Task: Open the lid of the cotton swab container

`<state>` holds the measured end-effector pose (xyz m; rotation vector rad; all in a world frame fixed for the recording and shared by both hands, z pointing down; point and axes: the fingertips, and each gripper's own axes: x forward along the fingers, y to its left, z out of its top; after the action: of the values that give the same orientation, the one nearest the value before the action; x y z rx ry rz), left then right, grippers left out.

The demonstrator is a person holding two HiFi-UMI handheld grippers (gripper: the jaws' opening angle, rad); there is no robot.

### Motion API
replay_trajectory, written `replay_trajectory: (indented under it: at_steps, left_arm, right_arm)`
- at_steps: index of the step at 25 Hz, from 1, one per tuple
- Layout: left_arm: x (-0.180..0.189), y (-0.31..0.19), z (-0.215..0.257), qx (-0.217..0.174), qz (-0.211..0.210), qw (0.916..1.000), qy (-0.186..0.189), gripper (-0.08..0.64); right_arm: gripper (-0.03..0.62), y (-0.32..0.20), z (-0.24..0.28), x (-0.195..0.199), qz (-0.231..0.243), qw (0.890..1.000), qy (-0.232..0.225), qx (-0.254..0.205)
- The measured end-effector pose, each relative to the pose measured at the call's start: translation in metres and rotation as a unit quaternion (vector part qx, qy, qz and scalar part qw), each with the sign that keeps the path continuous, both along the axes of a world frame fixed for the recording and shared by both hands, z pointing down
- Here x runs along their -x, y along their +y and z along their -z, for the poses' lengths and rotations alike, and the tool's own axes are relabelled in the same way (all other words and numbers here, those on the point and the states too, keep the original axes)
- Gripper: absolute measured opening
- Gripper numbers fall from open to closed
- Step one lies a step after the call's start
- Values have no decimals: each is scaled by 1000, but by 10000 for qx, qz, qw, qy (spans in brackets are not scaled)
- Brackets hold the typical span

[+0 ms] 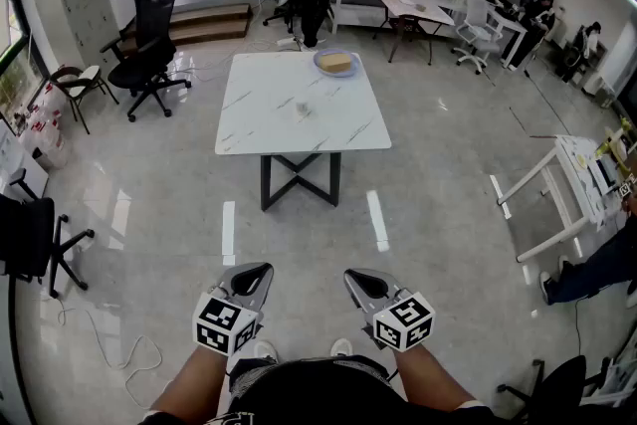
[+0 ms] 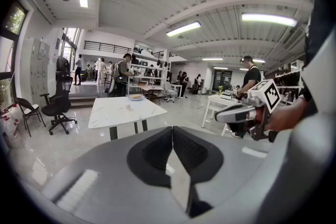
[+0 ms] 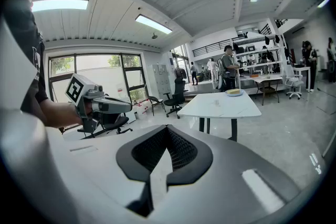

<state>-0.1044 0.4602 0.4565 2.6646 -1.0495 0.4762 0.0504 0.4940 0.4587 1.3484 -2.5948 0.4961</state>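
The left gripper (image 2: 172,132) and right gripper (image 3: 167,134) are facing the table (image 1: 269,129), jaws together, empty. Only the head view is showing shoes (image 1: 264,349).

Head view looks steeply down; tool views, perhaps level, share the far table (image 2: 115,113).

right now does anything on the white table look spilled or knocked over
Nothing stands out. The white table holds a plate at its far edge and a small clear container near the middle; no spill shows.
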Motion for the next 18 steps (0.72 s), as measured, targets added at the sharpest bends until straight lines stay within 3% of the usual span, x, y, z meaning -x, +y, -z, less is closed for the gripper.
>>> replay_trajectory:
  at_steps: [18]
  left_arm:
    - [-9,0,-1,7,74,10000,-9,60]
  right_arm:
    - [0,1,6,0,154,9997,-152,-82]
